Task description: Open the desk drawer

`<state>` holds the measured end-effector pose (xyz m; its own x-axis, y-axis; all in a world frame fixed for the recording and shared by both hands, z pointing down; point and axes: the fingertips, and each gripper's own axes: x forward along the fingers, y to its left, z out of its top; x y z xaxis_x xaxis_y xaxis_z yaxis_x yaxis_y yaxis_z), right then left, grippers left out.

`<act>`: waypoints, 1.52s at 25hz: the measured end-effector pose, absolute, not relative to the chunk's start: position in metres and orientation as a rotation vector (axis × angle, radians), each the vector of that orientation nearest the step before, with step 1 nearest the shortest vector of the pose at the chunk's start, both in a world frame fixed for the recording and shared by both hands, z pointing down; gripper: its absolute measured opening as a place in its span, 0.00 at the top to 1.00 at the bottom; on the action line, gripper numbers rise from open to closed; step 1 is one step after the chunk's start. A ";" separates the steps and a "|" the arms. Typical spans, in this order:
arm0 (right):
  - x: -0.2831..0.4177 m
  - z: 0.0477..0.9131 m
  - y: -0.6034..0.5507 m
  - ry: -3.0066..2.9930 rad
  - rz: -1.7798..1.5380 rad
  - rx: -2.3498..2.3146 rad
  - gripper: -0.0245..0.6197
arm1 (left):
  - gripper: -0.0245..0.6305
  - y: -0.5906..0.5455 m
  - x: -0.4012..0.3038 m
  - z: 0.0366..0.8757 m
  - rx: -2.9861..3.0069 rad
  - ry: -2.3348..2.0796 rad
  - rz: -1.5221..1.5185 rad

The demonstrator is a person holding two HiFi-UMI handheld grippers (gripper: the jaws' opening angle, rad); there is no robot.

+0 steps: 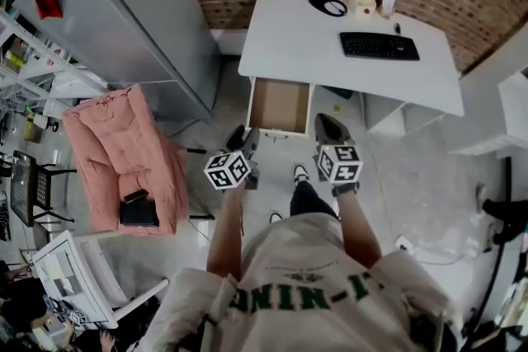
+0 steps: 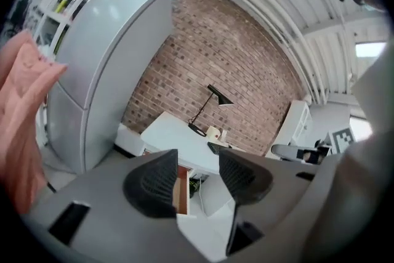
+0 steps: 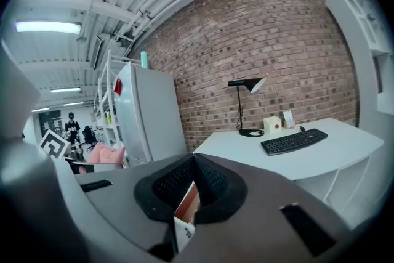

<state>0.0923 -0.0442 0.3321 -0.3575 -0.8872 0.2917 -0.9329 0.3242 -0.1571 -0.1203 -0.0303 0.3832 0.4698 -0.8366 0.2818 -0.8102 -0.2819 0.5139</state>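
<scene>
The white desk (image 1: 289, 37) stands against the brick wall, and its drawer (image 1: 280, 105) is pulled out with a bare brown inside. Both grippers hang in the air just in front of the drawer, touching nothing. My left gripper (image 1: 250, 138) is near the drawer's front left corner; in the left gripper view the left gripper (image 2: 198, 172) has its jaws apart, with a strip of the drawer (image 2: 180, 191) showing between them. My right gripper (image 1: 328, 124) is off the front right corner; in the right gripper view the right gripper (image 3: 193, 169) is shut on nothing, and the drawer (image 3: 189, 203) shows through a sliver.
A black keyboard (image 1: 379, 45), a desk lamp (image 1: 330, 2) and a small box (image 1: 362, 3) sit on the desk. A tall grey cabinet (image 1: 140, 12) stands to the left, with a pink armchair (image 1: 115, 152) nearer. White shelving (image 1: 516, 103) is at the right. The person's foot (image 1: 299, 173) is below the drawer.
</scene>
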 end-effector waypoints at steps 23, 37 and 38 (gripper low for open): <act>0.055 0.237 -0.010 -2.589 0.311 1.721 0.96 | 0.96 0.004 -0.124 0.230 2.448 -1.754 -0.038; 0.069 0.241 0.004 -2.517 0.303 1.747 0.96 | 0.96 0.016 -0.114 0.236 2.450 -1.720 -0.011; 0.069 0.244 0.003 -2.519 0.314 1.735 0.96 | 0.96 0.016 -0.114 0.237 2.447 -1.719 -0.007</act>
